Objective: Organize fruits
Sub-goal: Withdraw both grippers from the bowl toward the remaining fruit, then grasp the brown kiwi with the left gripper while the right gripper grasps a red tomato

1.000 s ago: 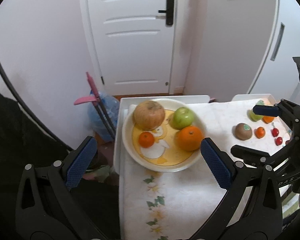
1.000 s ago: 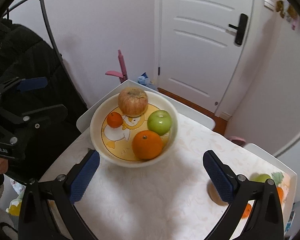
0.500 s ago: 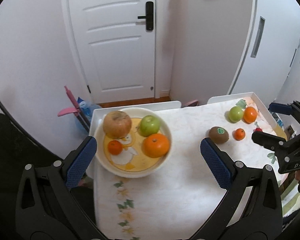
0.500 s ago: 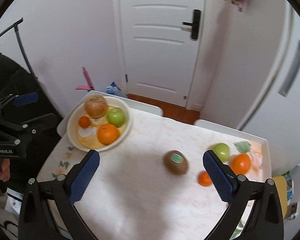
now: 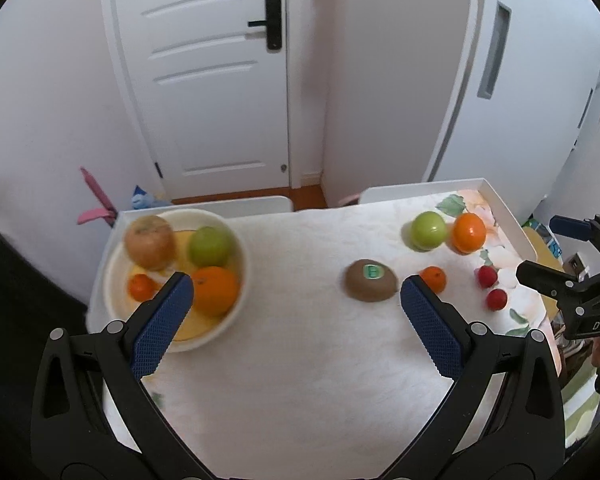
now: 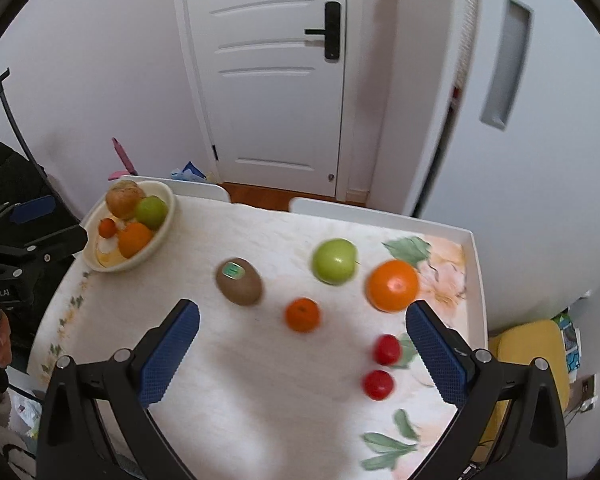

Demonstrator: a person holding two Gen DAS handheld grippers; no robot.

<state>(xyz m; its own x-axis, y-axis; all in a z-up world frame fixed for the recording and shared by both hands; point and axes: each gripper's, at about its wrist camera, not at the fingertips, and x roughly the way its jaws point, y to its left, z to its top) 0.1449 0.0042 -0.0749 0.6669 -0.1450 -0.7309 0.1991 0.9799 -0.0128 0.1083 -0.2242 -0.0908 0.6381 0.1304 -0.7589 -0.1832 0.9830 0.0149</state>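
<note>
Both tools hang above the surface with nothing in them. The left hand-held gripper has its jaws spread wide, and so does the right hand-held gripper.

Taking the bowl as the landmark: it sits at the surface's far left corner, already holding a brownish apple, a green apple, an orange and a small mandarin. The loose fruit lies well to its right: a kiwi with a green sticker is nearest, then a mandarin, a green apple, an orange and two cherry tomatoes.

All these are round and smooth. I'd expect a careless pinch to send one rolling toward the raised edge, and the soft tomatoes could be crushed. The bowl is getting crowded, so a dropped piece might bounce out.
</note>
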